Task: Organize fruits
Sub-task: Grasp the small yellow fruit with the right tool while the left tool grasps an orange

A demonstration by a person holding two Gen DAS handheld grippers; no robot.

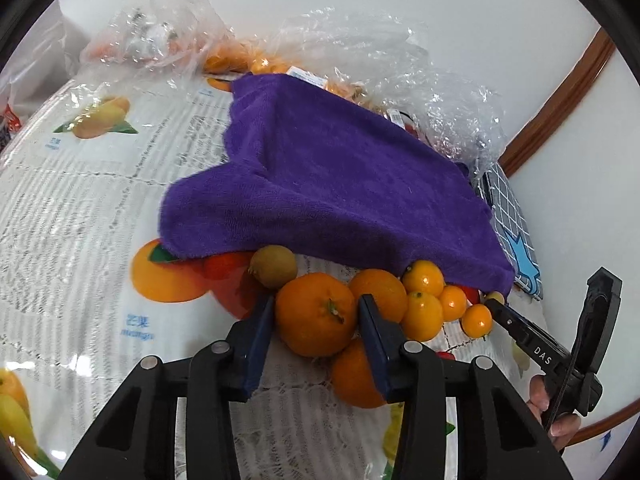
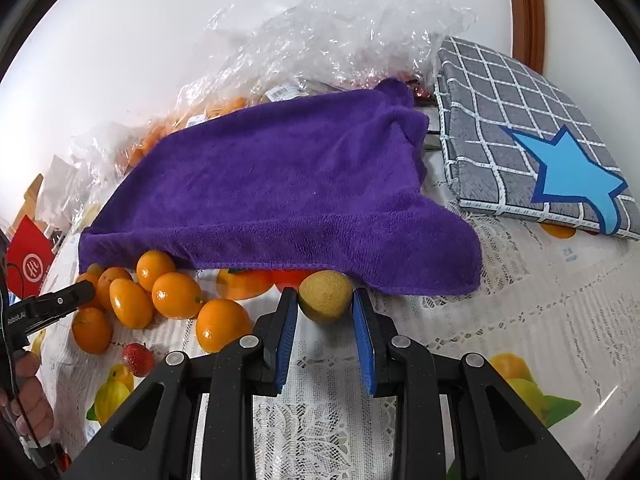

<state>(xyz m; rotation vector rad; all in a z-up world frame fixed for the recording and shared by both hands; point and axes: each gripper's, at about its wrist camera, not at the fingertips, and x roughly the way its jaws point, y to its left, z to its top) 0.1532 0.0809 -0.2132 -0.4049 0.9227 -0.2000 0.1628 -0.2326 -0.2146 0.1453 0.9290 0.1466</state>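
A purple towel (image 1: 332, 184) lies over the fruit pile; it also shows in the right wrist view (image 2: 280, 184). My left gripper (image 1: 316, 308) has its blue pads on both sides of a large orange (image 1: 316, 312), touching it. More oranges (image 1: 380, 288) and small kumquats (image 1: 424, 280) lie to its right. My right gripper (image 2: 326, 304) has its pads on both sides of a brown-green kiwi (image 2: 326, 294), which also shows in the left wrist view (image 1: 274, 266). A strawberry (image 2: 138, 358) lies among the oranges (image 2: 176, 294). The left gripper's finger (image 2: 60, 302) shows at the left.
Clear plastic bags (image 1: 360, 40) with more oranges sit behind the towel. A folded grey checked cloth with a blue star (image 2: 532, 148) lies at the right. The table has a lace, fruit-print cover (image 1: 80, 208). A red packet (image 2: 28, 264) sits far left.
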